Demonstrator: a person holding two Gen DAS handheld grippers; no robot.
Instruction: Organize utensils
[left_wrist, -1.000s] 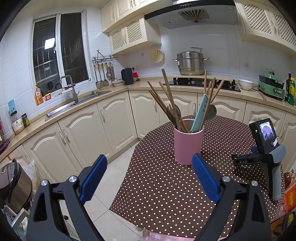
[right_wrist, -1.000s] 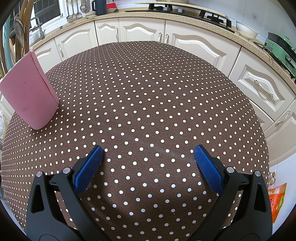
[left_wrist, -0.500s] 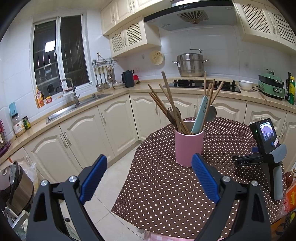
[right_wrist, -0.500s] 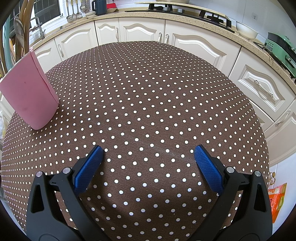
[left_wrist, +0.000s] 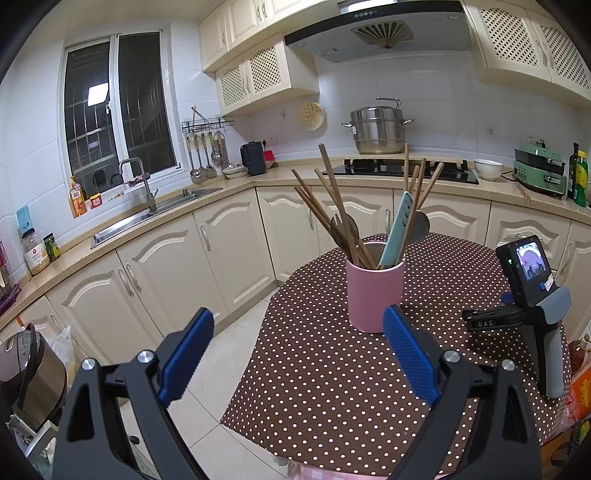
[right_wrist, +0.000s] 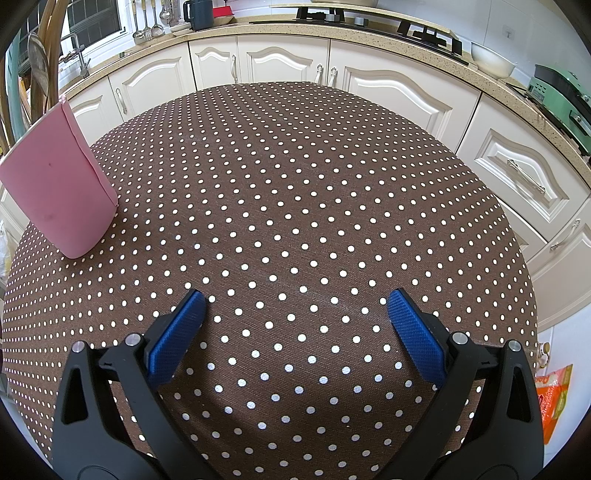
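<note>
Both grippers are spread wide and carry nothing. From the left gripper (left_wrist: 297, 345), the pink holder (left_wrist: 373, 293) stands at about one o'clock, upright on the dotted tablecloth (left_wrist: 332, 387), with chopsticks (left_wrist: 325, 206), a teal spatula (left_wrist: 397, 229) and spoons already standing in it. The right gripper (right_wrist: 293, 325) hangs over bare cloth, the holder at ten o'clock. No loose utensil shows on the table, so the sorting looks essentially finished.
</note>
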